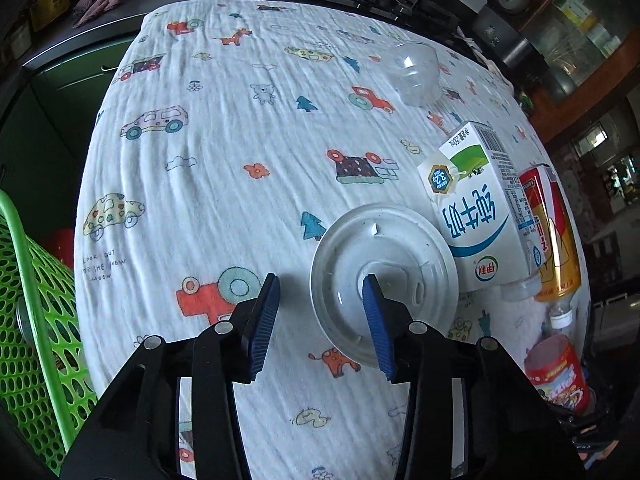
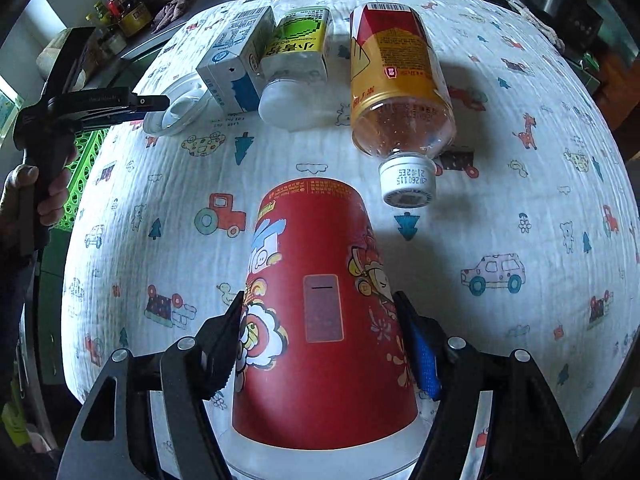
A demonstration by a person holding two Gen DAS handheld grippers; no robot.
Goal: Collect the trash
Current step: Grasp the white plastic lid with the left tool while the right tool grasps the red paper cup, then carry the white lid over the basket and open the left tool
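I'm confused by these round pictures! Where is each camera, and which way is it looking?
Left wrist: on the left tool, looking across the cartoon-print tablecloth at the white plastic lid; only its fingers show.
Right wrist: on the right tool, gripping the red paper cup; the left hand shows.
Shared: lid, white milk carton, cup.

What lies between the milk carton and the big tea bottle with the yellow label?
In the right wrist view, a small clear bottle with a green label lies between the milk carton and the tea bottle, touching the carton.
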